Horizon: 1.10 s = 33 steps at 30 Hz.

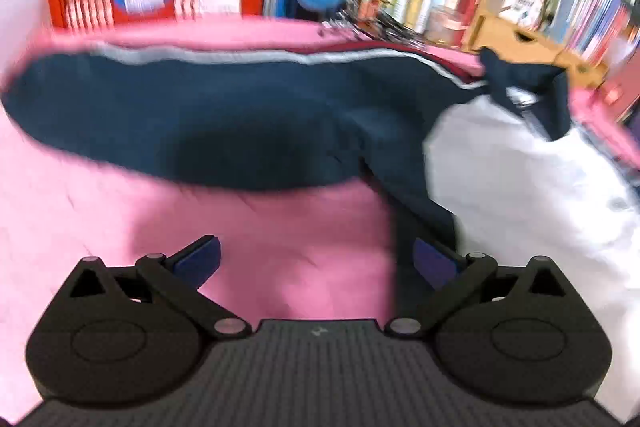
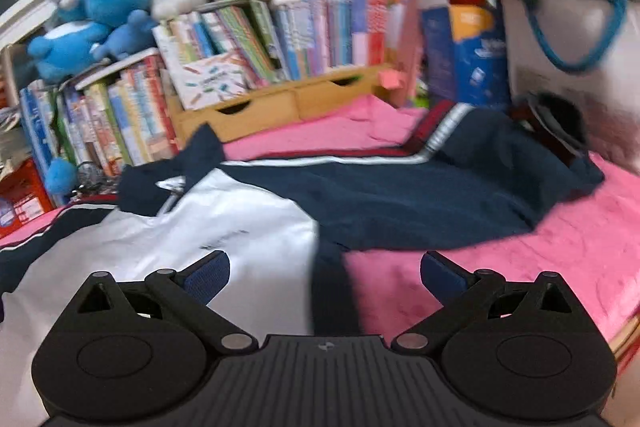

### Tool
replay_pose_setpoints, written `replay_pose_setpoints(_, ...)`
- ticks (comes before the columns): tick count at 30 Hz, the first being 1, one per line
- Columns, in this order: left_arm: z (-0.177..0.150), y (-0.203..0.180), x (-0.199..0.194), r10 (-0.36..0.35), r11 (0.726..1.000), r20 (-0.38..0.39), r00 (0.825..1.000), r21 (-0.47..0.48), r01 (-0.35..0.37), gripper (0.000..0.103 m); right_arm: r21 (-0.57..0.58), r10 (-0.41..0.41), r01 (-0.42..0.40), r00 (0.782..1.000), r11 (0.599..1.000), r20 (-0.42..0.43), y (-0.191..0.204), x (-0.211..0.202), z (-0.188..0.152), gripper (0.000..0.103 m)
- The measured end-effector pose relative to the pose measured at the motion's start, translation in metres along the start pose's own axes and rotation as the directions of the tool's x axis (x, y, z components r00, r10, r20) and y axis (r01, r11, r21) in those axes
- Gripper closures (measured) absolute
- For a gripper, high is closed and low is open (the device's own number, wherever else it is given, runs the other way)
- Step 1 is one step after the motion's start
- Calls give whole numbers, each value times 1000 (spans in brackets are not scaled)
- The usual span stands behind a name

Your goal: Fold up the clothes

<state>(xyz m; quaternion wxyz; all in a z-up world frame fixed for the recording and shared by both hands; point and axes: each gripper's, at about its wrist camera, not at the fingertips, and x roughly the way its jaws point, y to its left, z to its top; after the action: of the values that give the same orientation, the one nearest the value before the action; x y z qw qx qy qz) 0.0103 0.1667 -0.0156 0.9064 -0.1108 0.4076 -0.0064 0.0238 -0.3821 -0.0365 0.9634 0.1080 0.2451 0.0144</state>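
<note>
Lying spread across a pink blanket [image 1: 280, 227], a navy-and-white jacket [image 2: 380, 195] stretches its dark sleeves to either side, the white body panel and navy collar [image 2: 160, 183] toward the bookshelves [image 2: 240, 39]. The left gripper [image 1: 316, 259] hangs over the blanket just beside the jacket's navy side edge, jaws wide apart and empty. The right gripper [image 2: 325, 277] hovers above the white panel's border, equally wide open, gripping nothing.

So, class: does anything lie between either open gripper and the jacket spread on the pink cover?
Nothing visible does. The left gripper and right gripper both hang open directly over the navy and white jacket and the pink cover.
</note>
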Motion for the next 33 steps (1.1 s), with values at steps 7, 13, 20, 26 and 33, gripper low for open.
replay_pose_setpoints(7,-26,12,-20,-106,989,-86,991,99,114,0,-75,17,-22,998,997,-68,15,4,-20,3)
replay_pose_setpoints(13,-39,14,-36,-172,964,-146,974,178,197,0,-68,75,-82,993,994,-95,16,-12,-32,3)
replay_pose_setpoints(20,-58,1,-55,-89,946,-89,992,304,112,32,-87,105,-113,990,990,-98,12,-30,-46,10)
replay_pose_setpoints(26,-53,2,-70,-170,955,-171,971,216,205,86,-82,-8,4,999,997,-54,13,-34,-45,86)
replay_pose_setpoints(33,-87,4,-112,-222,930,-246,944,239,281,87,-81,-57,58,998,995,24,-17,-63,-12,94)
